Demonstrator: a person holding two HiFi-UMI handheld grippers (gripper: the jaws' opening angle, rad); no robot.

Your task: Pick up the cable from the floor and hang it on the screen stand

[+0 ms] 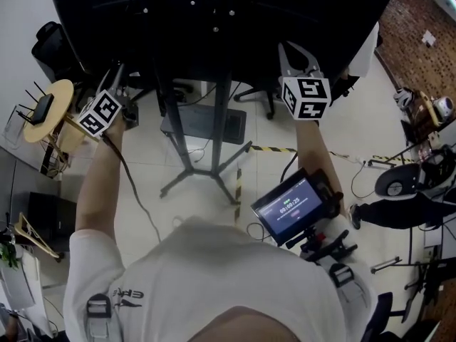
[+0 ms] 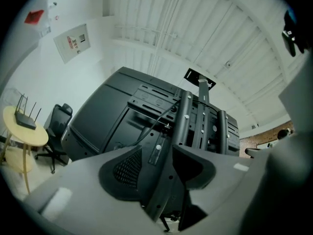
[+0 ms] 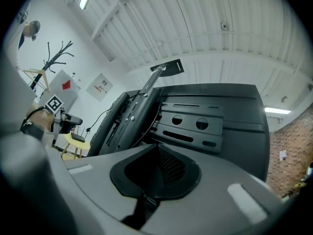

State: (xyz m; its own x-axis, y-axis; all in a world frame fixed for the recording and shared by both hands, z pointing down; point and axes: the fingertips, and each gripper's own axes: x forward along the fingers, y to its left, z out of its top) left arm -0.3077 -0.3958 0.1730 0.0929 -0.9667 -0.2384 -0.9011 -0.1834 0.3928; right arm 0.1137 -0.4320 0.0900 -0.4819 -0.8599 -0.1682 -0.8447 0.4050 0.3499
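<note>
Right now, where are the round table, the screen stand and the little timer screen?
round table (image 1: 58,95), head view, its yellow top.
screen stand (image 1: 222,120), head view, its upright pole.
timer screen (image 1: 293,206), head view, its lit face.

Left gripper (image 1: 116,73), upper left: arm (image 1: 96,184) raised, fingers (image 2: 128,169) apart. Right gripper (image 1: 297,50), upper right: arm (image 1: 313,144) raised, fingers closed together.

Far ahead, the black screen (image 1: 214,13) walls off the way, and its stand post (image 1: 222,112) and spread legs (image 1: 194,168) fill the middle floor. At far left a yellow counter (image 1: 50,105) and a chair (image 1: 53,45) crowd in. We see open floor (image 1: 149,162) left of the legs. Gear (image 1: 399,180) clutters the right, and a small monitor (image 1: 293,206) blocks near right.
</note>
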